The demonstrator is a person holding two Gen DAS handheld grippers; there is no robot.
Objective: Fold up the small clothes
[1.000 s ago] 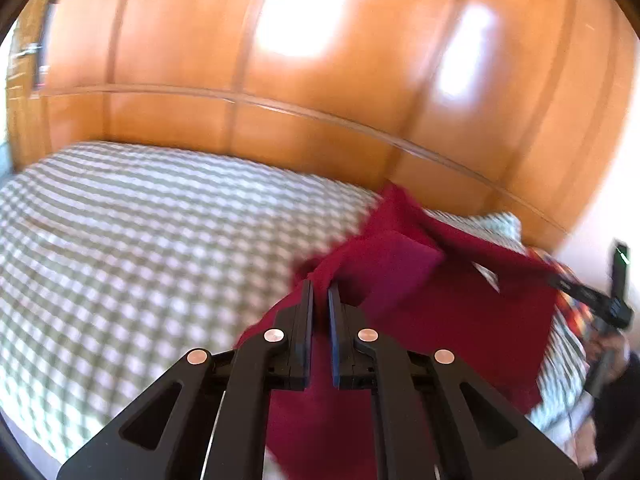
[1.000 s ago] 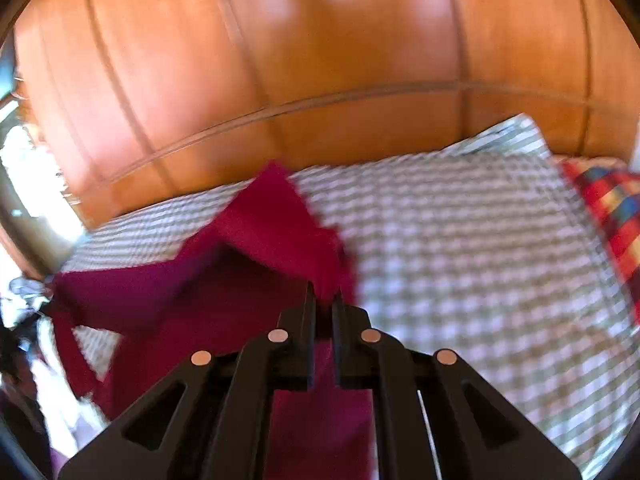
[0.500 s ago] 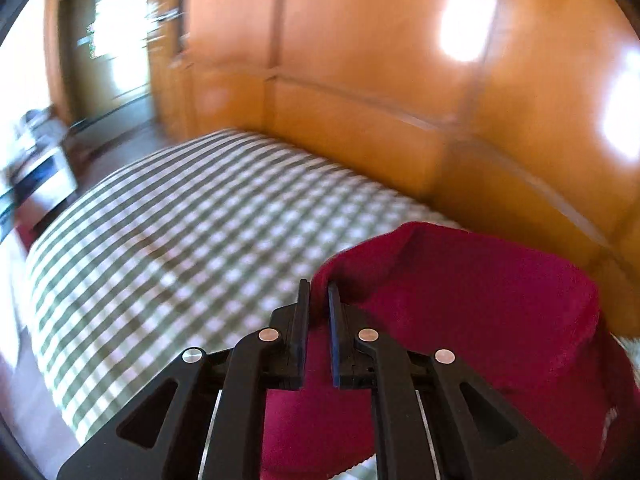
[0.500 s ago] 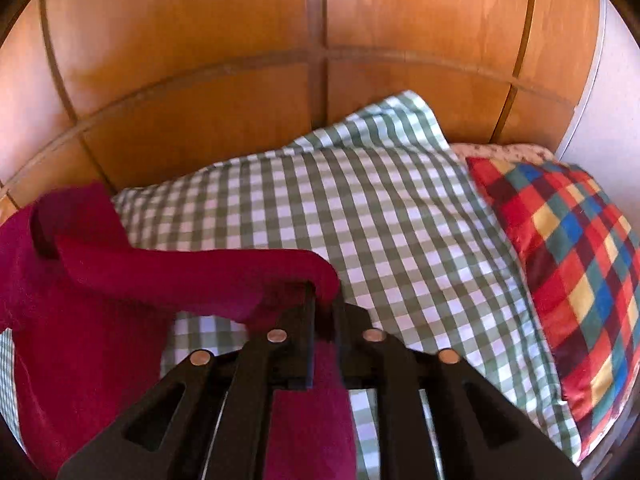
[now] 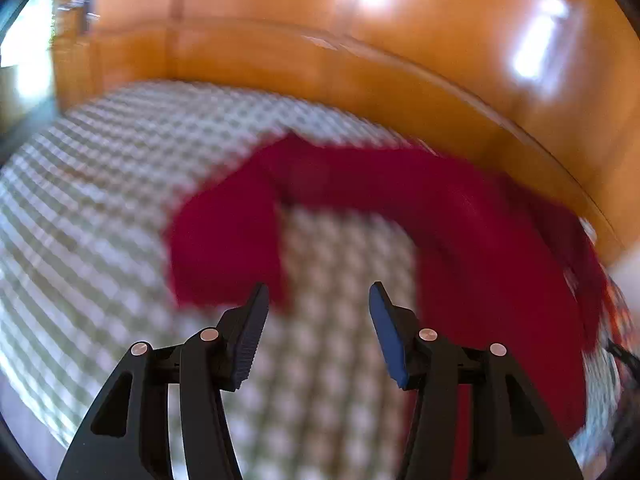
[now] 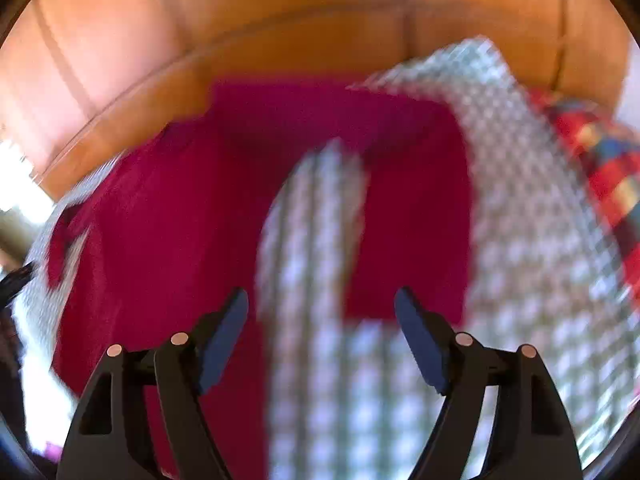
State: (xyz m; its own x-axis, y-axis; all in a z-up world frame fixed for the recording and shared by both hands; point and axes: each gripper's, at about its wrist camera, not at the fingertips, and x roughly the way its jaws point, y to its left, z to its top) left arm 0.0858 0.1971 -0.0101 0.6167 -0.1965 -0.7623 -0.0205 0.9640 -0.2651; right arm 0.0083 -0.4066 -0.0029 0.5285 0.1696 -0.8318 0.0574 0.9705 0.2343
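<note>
A dark red garment (image 5: 460,216) lies spread on the green-and-white checked bedcover (image 5: 100,208), blurred by motion. In the left wrist view one red flap (image 5: 224,248) lies just beyond my left gripper (image 5: 316,300), whose jaws are opening with only bedcover between them. In the right wrist view the same red garment (image 6: 168,216) arches over the bedcover (image 6: 312,280), one flap (image 6: 412,240) hanging just past my right gripper (image 6: 320,304). Its jaws are opening too, and nothing is between them.
A glossy wooden headboard or wall panel (image 5: 360,40) runs behind the bed. A checked pillow (image 6: 520,168) and a red, yellow and blue plaid pillow (image 6: 600,160) lie at the right. The bed's near edge shows at the lower left (image 5: 24,412).
Both grippers were shut on the red garment and held it up; now both have let go, their jaws stand apart, and the garment has dropped onto the bedcover. Both views tilted downward.
</note>
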